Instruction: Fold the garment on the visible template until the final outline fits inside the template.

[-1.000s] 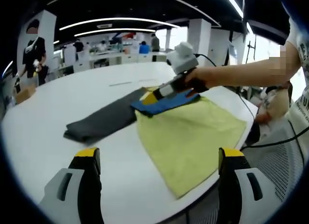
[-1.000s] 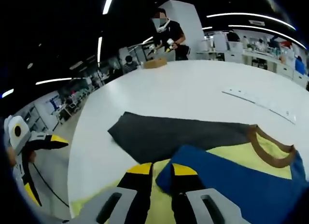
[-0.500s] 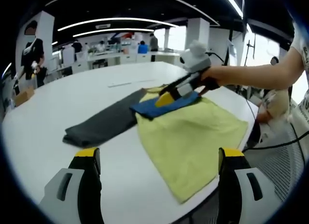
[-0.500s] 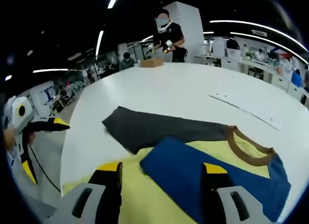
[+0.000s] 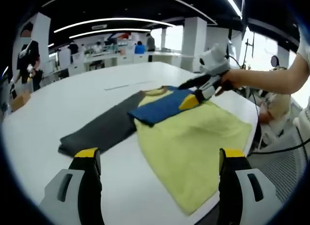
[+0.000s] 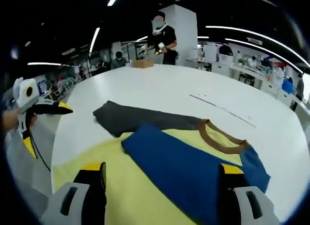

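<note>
A yellow T-shirt [image 5: 193, 142] with a brown collar [image 5: 156, 91] lies flat on the white table [image 5: 72, 89]. Its blue sleeve [image 5: 162, 104] is folded inward over the body. A dark grey template [image 5: 99, 130] lies to the left, its near end under the shirt. My left gripper [image 5: 160, 153] hovers open above the table's near edge, short of the shirt. My right gripper [image 6: 162, 169] is open above the blue sleeve [image 6: 189, 162] and holds nothing. In the left gripper view, the right gripper [image 5: 196, 89] hangs over the shirt's far right side in a hand.
A thin pale strip [image 5: 128, 84] lies on the table beyond the collar. A cardboard box [image 6: 143, 63] sits at the far edge, with a person [image 6: 162, 36] behind it. The table edge runs close along the shirt's right side, with a mesh chair [image 5: 286, 171] beyond. The left gripper [image 6: 46, 107] shows at the left.
My right gripper, shut on the blue sleeve's edge a second ago, has opened, let it go and drawn back to the right. The sleeve lies flat. The left gripper has barely moved.
</note>
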Demonstrator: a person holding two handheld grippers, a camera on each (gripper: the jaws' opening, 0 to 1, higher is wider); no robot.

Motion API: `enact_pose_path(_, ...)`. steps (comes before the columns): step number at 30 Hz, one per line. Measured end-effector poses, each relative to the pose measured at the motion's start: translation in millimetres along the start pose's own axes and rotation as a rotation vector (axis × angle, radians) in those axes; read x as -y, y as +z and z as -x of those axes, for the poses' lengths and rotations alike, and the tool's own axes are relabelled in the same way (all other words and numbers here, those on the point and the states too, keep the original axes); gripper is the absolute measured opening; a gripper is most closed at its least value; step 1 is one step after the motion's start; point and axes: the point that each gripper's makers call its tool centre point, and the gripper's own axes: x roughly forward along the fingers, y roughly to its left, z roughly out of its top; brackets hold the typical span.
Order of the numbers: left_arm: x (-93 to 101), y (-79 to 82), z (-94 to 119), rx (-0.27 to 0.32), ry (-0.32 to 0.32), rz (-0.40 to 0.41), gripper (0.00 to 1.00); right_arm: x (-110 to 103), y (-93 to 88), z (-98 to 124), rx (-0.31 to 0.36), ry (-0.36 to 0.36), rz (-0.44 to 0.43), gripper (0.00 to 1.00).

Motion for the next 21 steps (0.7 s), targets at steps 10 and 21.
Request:
enact_pose_path(10, -8.8, 1.6, -14, -0.010, 0.025, 0.002, 0.98, 26, -24.0, 29, -0.004, -0.050, -0.041, 0.95)
enact_pose_path(21, -22.5, 2.3, -30, -0.014, 0.072, 0.021, 0.79, 60, -53.1, 65, -0.003, -0.144, -0.094, 0.79)
